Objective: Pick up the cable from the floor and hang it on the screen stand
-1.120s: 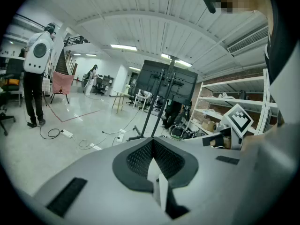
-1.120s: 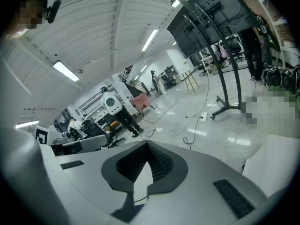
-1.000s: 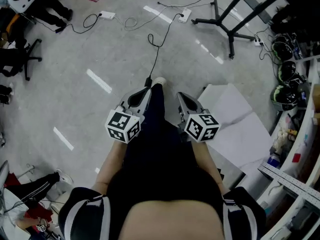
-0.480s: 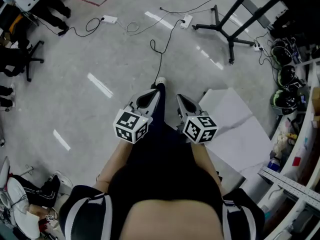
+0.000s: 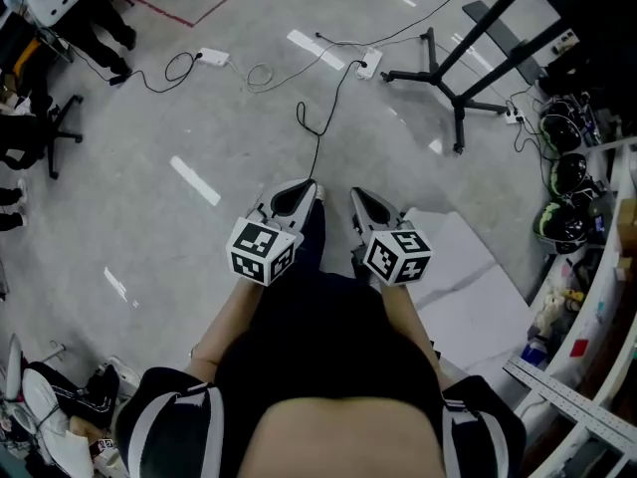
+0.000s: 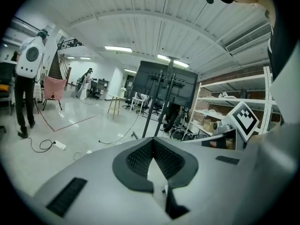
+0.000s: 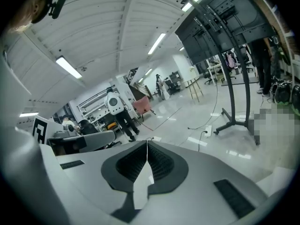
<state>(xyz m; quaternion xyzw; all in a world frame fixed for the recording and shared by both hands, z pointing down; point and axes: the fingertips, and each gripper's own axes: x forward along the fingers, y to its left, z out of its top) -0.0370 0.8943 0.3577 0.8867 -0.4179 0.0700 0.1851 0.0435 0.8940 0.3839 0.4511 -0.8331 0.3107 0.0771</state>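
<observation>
Left gripper (image 6: 153, 140) closed, right gripper (image 7: 147, 143) closed

— How are you holding them?
— Out in front of my body, side by side and near each other. My left gripper (image 5: 307, 185) and right gripper (image 5: 356, 193) both point forward, tilted a little downward, with their marker cubes (image 5: 263, 250) facing up toward me.
— And the jaws?
— Pressed together on both, pad against pad — nothing between them. My forearms (image 5: 221, 319) reach straight ahead, roughly parallel.
</observation>
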